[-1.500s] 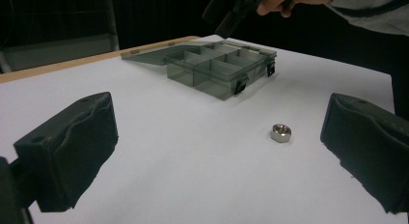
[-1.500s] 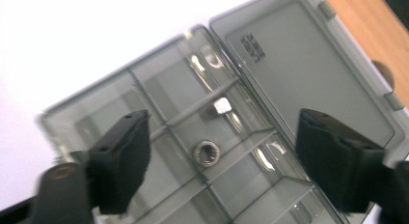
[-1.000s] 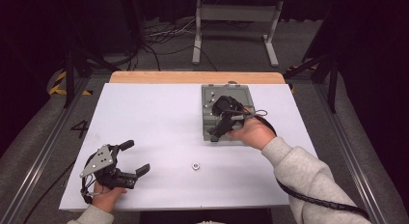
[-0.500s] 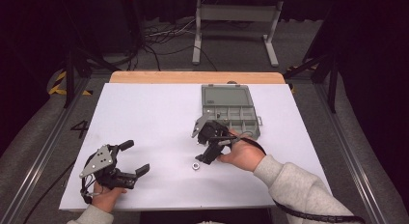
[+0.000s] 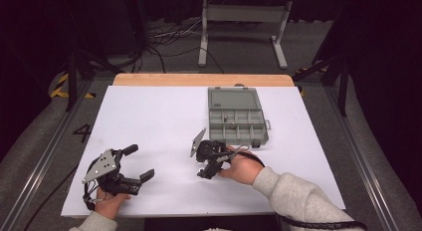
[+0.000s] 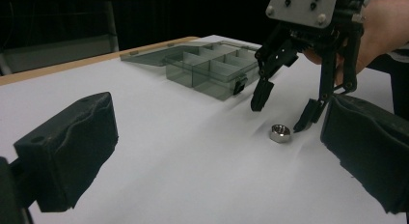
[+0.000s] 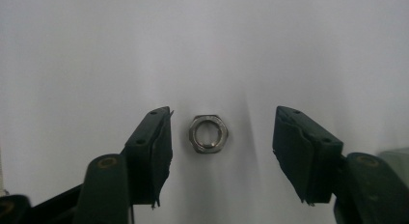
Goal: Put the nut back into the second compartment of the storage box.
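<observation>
In the high view the right tool (image 5: 205, 164) covers the nut beneath it. In the right gripper view that tool (image 7: 219, 147) is cut off by the bottom edge, and the nut (image 7: 209, 133) between its jaws is soft in focus. In the left gripper view the left tool (image 6: 217, 151) is cropped at the left, right and bottom edges. Small items in the box (image 5: 238, 122), beyond the right tool, are too small to identify. The left hand (image 5: 110, 201) runs off the bottom edge.
</observation>
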The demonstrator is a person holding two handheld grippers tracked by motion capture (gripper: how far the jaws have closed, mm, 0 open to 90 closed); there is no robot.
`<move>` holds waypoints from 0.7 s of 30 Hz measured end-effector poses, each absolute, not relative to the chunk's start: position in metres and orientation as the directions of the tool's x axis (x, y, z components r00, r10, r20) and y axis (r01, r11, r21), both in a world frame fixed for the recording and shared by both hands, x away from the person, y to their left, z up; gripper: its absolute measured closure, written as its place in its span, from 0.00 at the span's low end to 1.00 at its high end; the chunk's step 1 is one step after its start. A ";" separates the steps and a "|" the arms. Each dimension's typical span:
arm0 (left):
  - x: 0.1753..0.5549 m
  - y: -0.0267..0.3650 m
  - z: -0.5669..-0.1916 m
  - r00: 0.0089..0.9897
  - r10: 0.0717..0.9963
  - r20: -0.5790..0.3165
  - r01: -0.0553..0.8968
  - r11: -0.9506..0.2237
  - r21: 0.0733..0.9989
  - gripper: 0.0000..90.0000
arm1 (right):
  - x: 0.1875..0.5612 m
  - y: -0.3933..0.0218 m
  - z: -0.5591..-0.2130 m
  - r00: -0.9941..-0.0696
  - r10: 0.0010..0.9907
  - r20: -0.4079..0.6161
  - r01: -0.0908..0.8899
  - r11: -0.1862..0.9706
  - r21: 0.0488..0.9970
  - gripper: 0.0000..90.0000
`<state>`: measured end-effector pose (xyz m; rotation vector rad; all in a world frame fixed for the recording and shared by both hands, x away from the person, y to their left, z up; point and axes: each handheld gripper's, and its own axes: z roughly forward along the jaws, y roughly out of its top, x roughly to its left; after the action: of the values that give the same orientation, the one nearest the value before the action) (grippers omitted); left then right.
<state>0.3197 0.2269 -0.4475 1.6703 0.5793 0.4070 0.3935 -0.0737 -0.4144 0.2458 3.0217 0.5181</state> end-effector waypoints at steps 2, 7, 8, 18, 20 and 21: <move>0.320 0.227 -0.447 0.810 0.583 -0.054 0.147 -0.113 0.983 0.00 | 0.393 -0.071 -0.418 -0.988 0.153 -0.024 0.137 0.936 0.325 0.51; 0.319 0.227 -0.447 0.811 0.583 -0.053 0.147 -0.116 0.982 0.00 | 0.395 -0.067 -0.424 -0.991 0.136 0.004 0.131 0.944 0.302 0.67; 0.319 0.227 -0.447 0.811 0.583 -0.053 0.147 -0.116 0.982 0.00 | 0.395 -0.067 -0.425 -0.991 0.132 0.008 0.128 0.946 0.299 0.69; 0.319 0.228 -0.447 0.809 0.585 -0.053 0.145 -0.110 0.983 0.00 | 0.394 -0.064 -0.424 -0.994 0.108 -0.003 0.103 0.955 0.279 0.75; 0.319 0.227 -0.447 0.809 0.584 -0.060 0.148 -0.105 0.983 0.00 | 0.394 -0.065 -0.417 -0.995 0.102 -0.010 0.095 0.952 0.291 0.75; 0.319 0.227 -0.447 0.809 0.584 -0.060 0.148 -0.105 0.983 0.00 | 0.395 -0.066 -0.413 -0.994 0.108 -0.016 0.099 0.948 0.301 0.75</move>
<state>0.3192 0.2275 -0.4474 1.6614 0.5834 0.4048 0.3948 -0.0661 -0.4132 0.1630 3.0684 0.4722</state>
